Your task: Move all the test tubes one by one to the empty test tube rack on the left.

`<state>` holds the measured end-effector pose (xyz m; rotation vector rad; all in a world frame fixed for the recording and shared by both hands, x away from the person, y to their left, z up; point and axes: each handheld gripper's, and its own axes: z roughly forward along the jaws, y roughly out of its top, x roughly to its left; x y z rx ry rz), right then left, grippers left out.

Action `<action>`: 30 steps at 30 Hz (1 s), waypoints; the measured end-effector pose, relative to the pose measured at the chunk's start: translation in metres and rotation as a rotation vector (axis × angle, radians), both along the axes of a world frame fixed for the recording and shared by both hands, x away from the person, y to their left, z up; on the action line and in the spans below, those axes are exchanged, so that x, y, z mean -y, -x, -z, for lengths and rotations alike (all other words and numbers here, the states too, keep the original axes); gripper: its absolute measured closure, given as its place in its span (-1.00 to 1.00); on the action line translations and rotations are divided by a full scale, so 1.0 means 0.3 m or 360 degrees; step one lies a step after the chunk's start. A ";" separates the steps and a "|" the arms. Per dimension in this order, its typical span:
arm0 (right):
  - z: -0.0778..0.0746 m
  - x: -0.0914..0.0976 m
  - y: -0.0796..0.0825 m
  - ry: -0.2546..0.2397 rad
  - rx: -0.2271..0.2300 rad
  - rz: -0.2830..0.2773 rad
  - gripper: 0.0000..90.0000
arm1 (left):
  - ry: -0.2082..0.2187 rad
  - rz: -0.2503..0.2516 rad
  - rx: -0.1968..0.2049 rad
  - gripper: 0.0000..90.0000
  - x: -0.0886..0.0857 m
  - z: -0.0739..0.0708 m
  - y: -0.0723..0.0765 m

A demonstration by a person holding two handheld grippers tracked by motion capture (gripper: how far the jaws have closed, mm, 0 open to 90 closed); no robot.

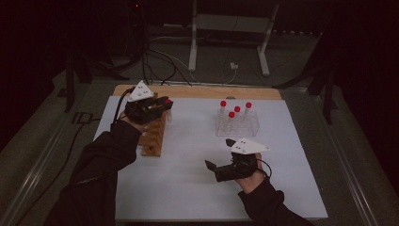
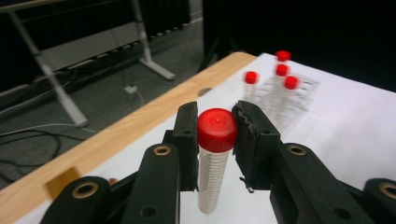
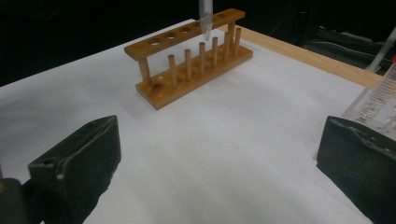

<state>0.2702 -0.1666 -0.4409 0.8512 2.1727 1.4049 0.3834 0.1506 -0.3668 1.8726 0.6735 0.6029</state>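
The left gripper [image 2: 217, 135] was found clamped on a tube [image 2: 215, 158] by its red cap [image 2: 217, 129], the jaws pressed to either side of the cap and the clear graduated body hanging below, upright. In the high view the left gripper [image 1: 149, 107] was seen held above the far end of the wooden rack [image 1: 155, 136]. In the right gripper view the tube's pointed tip [image 3: 205, 25] was seen hanging just over the rack's [image 3: 194, 58] top bar, near the holes at its far end; whether it was centred on a hole could not be told.

The right gripper [image 1: 217, 155] was seen resting low over the white mat [image 1: 188, 188], near the front, with its jaws spread wide and nothing between them.

Four more red-capped tubes [image 1: 235, 113] were noted standing in the clear rack [image 1: 237, 125] at the far right of the mat, well apart from the wooden rack.

Step judged in hand: transfer of one tube from the clear rack to the wooden rack, at the point of insertion. The tube was not yet seated.

Next move, as judged: the tip would need to be lined up over an empty hole, the tube kept upright, then lowered straight until it seats; only then should the jaws be released. A tilt could catch the tip on the bar.
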 end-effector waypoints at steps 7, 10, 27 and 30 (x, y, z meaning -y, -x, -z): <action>0.000 0.003 0.001 -0.0009 0.0001 -0.0003 -1.00 | 0.0025 -0.0089 0.0009 0.60 -0.039 -0.019 -0.056; 0.001 0.003 0.001 -0.0004 0.0000 -0.0009 -1.00 | 0.0037 -0.0123 0.0021 0.60 -0.053 -0.027 -0.074; 0.005 0.009 0.001 -0.0015 -0.0018 -0.0023 -1.00 | 0.0094 -0.0362 0.0010 0.60 -0.143 -0.007 -0.207; 0.004 0.013 0.001 -0.0019 -0.0012 -0.0028 -1.00 | 0.0119 -0.0400 0.0010 0.60 -0.148 0.002 -0.235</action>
